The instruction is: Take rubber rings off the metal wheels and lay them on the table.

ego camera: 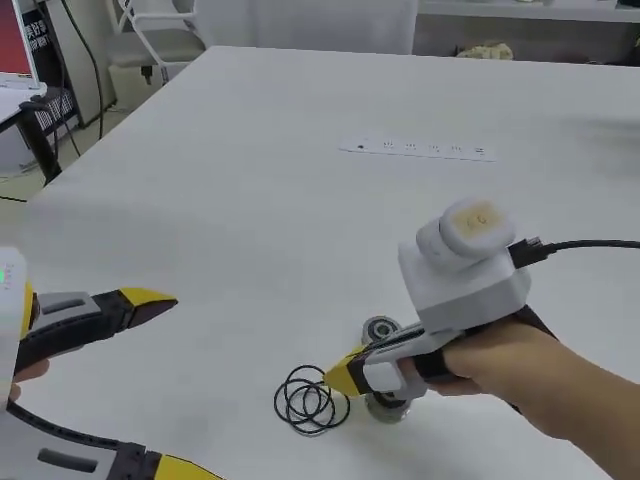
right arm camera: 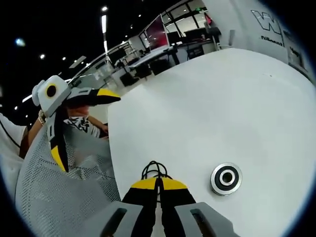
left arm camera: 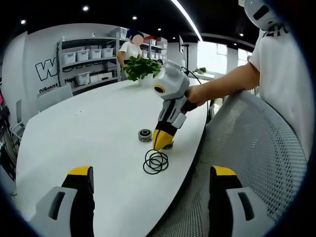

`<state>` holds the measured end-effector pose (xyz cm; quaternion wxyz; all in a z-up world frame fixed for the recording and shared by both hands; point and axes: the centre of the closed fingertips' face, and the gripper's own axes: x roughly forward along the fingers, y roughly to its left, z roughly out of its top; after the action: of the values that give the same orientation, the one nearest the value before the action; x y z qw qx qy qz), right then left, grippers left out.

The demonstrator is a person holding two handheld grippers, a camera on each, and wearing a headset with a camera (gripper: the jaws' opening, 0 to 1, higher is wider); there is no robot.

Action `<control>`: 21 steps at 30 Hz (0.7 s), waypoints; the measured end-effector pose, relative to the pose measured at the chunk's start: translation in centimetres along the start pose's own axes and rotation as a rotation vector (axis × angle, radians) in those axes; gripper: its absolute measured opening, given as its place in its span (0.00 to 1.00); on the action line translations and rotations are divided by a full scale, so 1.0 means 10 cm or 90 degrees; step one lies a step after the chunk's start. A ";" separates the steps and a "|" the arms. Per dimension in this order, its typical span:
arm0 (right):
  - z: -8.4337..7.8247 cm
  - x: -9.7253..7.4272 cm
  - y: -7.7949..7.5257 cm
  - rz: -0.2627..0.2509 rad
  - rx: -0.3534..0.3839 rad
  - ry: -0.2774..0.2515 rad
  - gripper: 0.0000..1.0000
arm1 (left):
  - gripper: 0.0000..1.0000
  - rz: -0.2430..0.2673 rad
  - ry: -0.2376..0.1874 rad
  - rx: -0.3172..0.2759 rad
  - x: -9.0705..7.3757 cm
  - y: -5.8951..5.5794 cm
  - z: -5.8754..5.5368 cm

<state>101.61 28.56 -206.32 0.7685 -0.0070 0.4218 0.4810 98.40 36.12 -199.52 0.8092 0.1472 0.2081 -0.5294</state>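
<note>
A small pile of black rubber rings [ego camera: 311, 401] [left arm camera: 156, 162] lies near the table's front edge. One metal wheel [ego camera: 380, 328] [left arm camera: 144, 135] [right arm camera: 226, 178] lies flat just behind it. A second wheel [ego camera: 386, 402] [left arm camera: 168, 145] is partly hidden under my right gripper. My right gripper [ego camera: 343, 377] [right arm camera: 158, 180] [left arm camera: 158, 143] is shut, its yellow tips right at the edge of the ring pile [right arm camera: 155, 170]; whether a ring is pinched I cannot tell. My left gripper [ego camera: 185, 385] [left arm camera: 152, 170] hovers at the near left, jaws wide open and holding nothing.
A white power strip [ego camera: 416, 150] lies flat at the far middle of the white table [ego camera: 250, 200]. A mesh chair back [left arm camera: 237, 148] is close to the table's edge. A potted plant [left arm camera: 140, 66] and a standing person [left arm camera: 130, 48] are at the far end.
</note>
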 end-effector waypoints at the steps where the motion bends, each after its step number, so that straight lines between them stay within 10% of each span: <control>1: 0.00 0.00 -0.01 -0.003 -0.001 -0.001 0.00 | 0.95 0.002 -0.001 -0.001 0.00 0.00 0.00; 21: -0.07 0.05 -0.08 -0.049 -0.081 0.035 0.05 | 0.89 0.007 0.002 0.007 -0.01 0.01 0.00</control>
<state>101.86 28.19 -207.40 0.7729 -0.0851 0.4106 0.4762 98.44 36.22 -199.48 0.8109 0.1539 0.2056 -0.5258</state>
